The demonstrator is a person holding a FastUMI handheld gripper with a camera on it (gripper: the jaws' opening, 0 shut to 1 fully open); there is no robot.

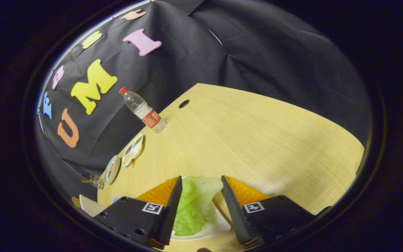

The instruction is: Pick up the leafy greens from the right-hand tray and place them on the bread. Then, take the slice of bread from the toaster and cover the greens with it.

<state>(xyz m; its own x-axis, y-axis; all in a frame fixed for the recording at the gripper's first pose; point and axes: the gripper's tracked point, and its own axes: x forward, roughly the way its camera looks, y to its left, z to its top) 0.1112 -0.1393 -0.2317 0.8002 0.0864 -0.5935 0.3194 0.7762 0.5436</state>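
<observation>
Standing at the table's [257, 140] left edge were a small metal item [96, 181], several flat cards [124, 159] and a water bottle [142, 110]. A white dish [89, 205] lay beside the left finger [172, 206]. The gripper [201, 180] was open, its fingers astride the greens [194, 206] without pressing them. The greens lay on a white plate [210, 229] over an orange tray [247, 192], between the fingers.
</observation>
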